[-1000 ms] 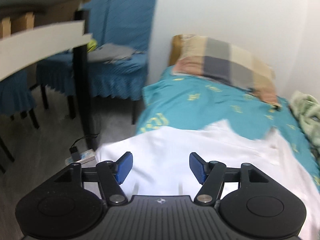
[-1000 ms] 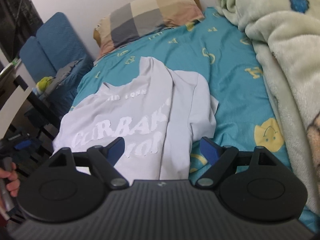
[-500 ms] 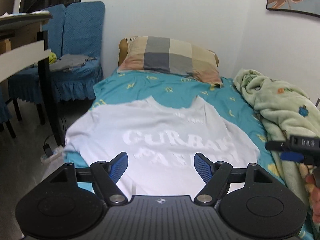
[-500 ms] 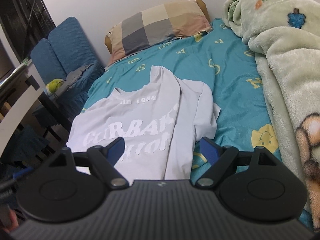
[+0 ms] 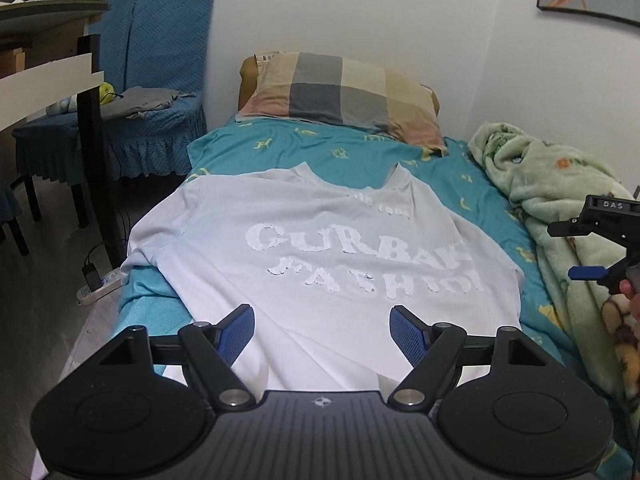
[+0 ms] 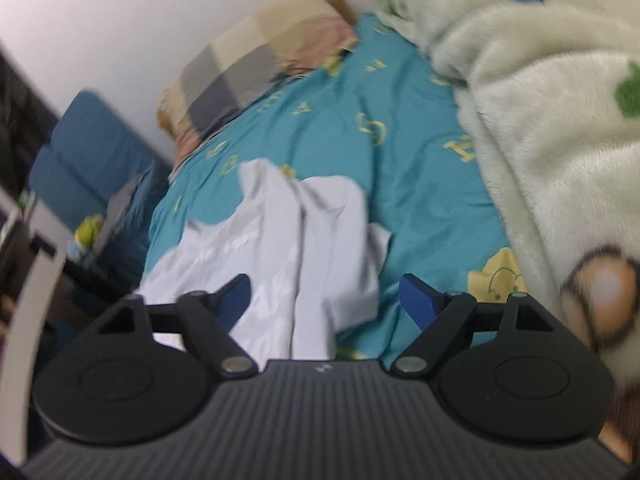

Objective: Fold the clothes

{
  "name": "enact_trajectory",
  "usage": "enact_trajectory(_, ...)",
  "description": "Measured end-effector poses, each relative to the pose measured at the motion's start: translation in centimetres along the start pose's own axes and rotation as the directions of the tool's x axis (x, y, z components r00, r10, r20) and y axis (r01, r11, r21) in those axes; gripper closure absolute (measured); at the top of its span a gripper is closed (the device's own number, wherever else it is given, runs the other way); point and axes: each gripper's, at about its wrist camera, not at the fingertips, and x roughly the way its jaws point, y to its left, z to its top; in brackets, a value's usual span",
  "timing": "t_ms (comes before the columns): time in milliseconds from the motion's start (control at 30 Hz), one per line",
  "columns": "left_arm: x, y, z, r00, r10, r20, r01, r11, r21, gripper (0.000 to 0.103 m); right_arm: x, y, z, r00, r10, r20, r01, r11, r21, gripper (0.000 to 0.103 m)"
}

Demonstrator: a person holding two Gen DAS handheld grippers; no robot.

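I have the left gripper (image 5: 322, 330) over the foot end of the bed (image 5: 360, 152), its blue pads (image 5: 404, 334) spread wide apart with nothing between them. The right gripper (image 6: 326, 298) is likewise spread wide and empty; in the left view it shows at the right edge, over the blanket (image 5: 560, 196).

The shirt (image 5: 312, 248) lies flat and face up on the teal sheet, collar toward the pillow (image 5: 340, 96) at the head end, hem toward me. White lettering runs across the chest. Its left sleeve reaches the bed's left edge. The right view is blurred; there the shirt's (image 6: 296, 240) right sleeve shows creased beside the body, just ahead of the pads, and I cannot tell whether either pad touches the cloth.

The pale green blanket (image 6: 540, 100) is heaped along the bed's right edge, apart from the shirt, with a strip of bare sheet between. A blue chair (image 5: 152, 80) stands off the bed's left head corner with grey cloth on its seat. A power strip (image 5: 98, 286) lies on the floor by the bed's left edge.
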Motion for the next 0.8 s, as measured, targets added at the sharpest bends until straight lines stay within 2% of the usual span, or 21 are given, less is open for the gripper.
enact_trajectory(100,0.6,0.7,0.1,1.0,-0.003,-0.01,0.003,1.0,-0.029,0.025,1.6,-2.1,2.1,1.0,-0.021,-0.008,0.022,0.998,0.067,0.031)
enact_trajectory(200,1.1,1.5,0.3,1.0,-0.007,-0.021,0.006,0.998,-0.058,0.025,3.7,-3.3,2.7,0.999,-0.032,-0.021,0.034,0.995,0.098,0.037)
enact_trajectory(267,1.7,1.8,0.5,1.0,-0.01,-0.025,0.008,0.997,-0.073,0.025,5.3,-3.9,2.9,0.999,-0.031,-0.039,0.036,0.992,0.119,0.05)
enact_trajectory(300,2.1,1.8,0.7,1.0,-0.014,-0.028,0.012,0.996,-0.083,0.025,6.2,-4.0,2.8,0.998,-0.032,-0.051,0.038,0.991,0.126,0.053)
enact_trajectory(367,3.0,2.0,0.8,0.999,-0.024,-0.035,0.021,0.995,-0.097,0.025,8.0,-4.4,2.8,0.996,-0.059,-0.066,0.067,0.99,0.121,0.065)
enact_trajectory(467,4.0,2.2,0.7,0.999,-0.014,-0.047,0.009,0.995,-0.095,0.025,10.6,-5.0,2.6,0.992,-0.092,-0.083,0.101,0.989,0.11,0.068)
enact_trajectory(567,4.8,2.3,0.7,0.998,-0.019,-0.059,0.012,0.994,-0.104,0.025,12.3,-5.7,2.1,0.994,-0.041,-0.102,0.056,0.986,0.155,0.067)
enact_trajectory(667,5.6,2.4,0.6,0.997,-0.033,-0.071,0.025,0.993,-0.116,0.025,13.4,-4.9,1.9,0.992,-0.006,-0.125,0.02,0.994,0.11,0.067)
enact_trajectory(733,5.9,2.3,0.5,0.996,-0.04,-0.079,0.031,0.993,-0.117,0.025,13.4,-4.1,1.9,0.995,-0.002,-0.103,0.007,0.999,0.052,0.068)
enact_trajectory(767,6.0,2.3,0.4,0.996,-0.042,-0.084,0.032,0.993,-0.116,0.025,13.2,-3.7,2.0,0.996,-0.004,-0.094,0.008,0.999,0.034,0.071)
enact_trajectory(800,6.1,2.2,0.3,0.995,-0.044,-0.088,0.034,0.993,-0.114,0.025,13.1,-3.4,2.0,0.996,-0.007,-0.086,0.008,1.0,0.016,0.079)
